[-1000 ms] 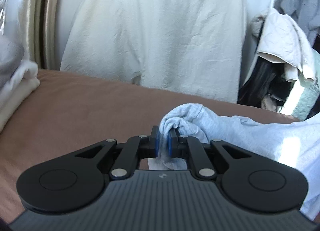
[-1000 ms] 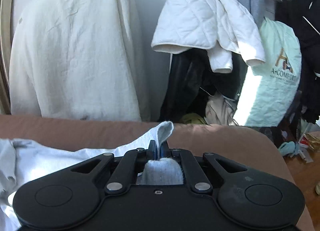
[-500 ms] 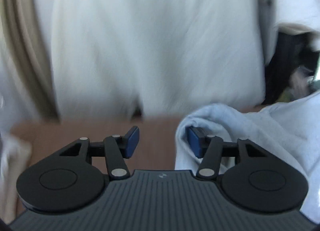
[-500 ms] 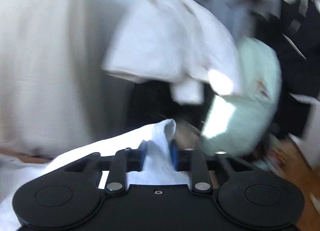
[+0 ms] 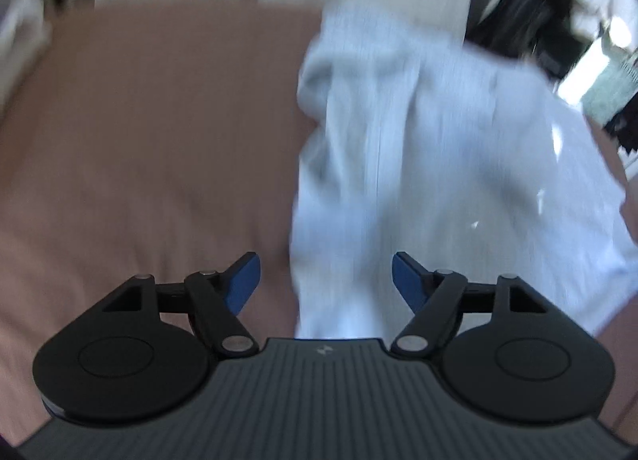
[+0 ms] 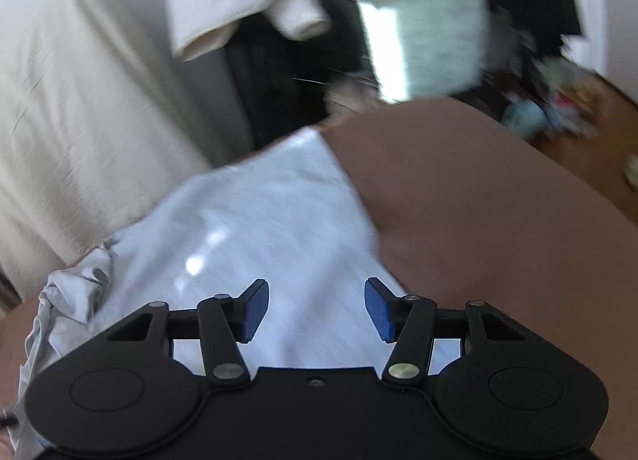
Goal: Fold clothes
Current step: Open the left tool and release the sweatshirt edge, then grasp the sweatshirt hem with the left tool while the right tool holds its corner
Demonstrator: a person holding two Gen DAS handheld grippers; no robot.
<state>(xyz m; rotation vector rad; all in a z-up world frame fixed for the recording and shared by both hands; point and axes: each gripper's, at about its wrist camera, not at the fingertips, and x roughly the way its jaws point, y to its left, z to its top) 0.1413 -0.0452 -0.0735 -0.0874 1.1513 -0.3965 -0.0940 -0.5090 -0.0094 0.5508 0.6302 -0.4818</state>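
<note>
we hold both tools level above a pale blue garment spread on a brown bed. our left hand-held gripper hangs over the garment's left edge, blue pads wide apart and gripping nothing. our right hand-held gripper tilts above the garment near its right edge, pads likewise spread and empty. beyond the garment, cream cloth hangs against the wall. both views are blurred.

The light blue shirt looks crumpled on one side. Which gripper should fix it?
Probably the left gripper. Its open jaws point at the bunched folds of the light blue shirt; the right gripper, also open, hovers over the flat part.
</note>
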